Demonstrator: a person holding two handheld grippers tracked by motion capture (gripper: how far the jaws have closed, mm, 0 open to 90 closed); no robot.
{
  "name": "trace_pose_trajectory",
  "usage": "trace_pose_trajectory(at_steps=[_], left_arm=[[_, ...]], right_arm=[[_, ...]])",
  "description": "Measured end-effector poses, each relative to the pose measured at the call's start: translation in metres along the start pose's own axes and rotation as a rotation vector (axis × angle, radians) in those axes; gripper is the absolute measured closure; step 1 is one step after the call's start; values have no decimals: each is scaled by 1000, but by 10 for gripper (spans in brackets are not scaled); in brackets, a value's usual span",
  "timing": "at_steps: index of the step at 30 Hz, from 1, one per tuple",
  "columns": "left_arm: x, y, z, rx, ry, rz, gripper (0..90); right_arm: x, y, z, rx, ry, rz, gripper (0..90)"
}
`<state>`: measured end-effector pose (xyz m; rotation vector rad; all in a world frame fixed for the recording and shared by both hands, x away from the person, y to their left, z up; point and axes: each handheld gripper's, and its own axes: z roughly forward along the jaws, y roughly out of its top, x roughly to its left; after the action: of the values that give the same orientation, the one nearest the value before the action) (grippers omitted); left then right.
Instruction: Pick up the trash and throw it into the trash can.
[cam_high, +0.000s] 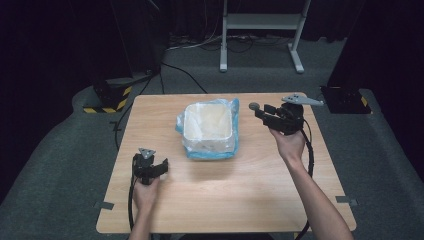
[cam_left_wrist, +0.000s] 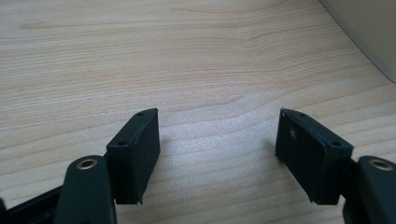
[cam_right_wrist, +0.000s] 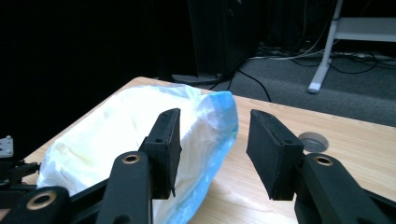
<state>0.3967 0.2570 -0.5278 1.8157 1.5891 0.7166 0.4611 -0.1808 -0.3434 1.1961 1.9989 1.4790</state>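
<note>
A white square bin (cam_high: 208, 125) lined with a pale blue plastic bag (cam_high: 231, 146) stands in the middle of the wooden table (cam_high: 250, 195). My right gripper (cam_high: 258, 111) is held above the table just right of the bin, open, with nothing between its jaws. In the right gripper view the bag (cam_right_wrist: 140, 140) billows ahead and to the left, its blue edge near the left jaw. My left gripper (cam_high: 164, 167) rests low near the table's front left, open and empty, pointing right. The left gripper view looks at bare wood, with a corner of the bin (cam_left_wrist: 369, 32) at the top right.
A small grey round disc (cam_right_wrist: 313, 141) is set in the tabletop beyond the right gripper. A white metal stand (cam_high: 260, 30) and cables lie on the grey floor behind the table. Black equipment bases with yellow-black tape (cam_high: 107, 100) flank the far corners.
</note>
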Motion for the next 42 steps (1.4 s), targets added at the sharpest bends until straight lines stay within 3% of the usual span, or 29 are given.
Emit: trace_pose_trajectory(at_steps=[18, 30, 35, 42], left_arm=[[0, 0, 0, -1, 0, 0, 303], [0, 0, 0, -1, 0, -1, 303], [0, 0, 0, -1, 0, 0, 303], [0, 0, 0, -1, 0, 0, 303]], right_arm=[[-23, -25, -29, 9, -89, -14, 523], [-32, -43, -41, 14, -111, -3, 467], [-34, -57, -45, 21, -152, -24, 449], [-39, -75, -47, 31, -160, -5, 442]])
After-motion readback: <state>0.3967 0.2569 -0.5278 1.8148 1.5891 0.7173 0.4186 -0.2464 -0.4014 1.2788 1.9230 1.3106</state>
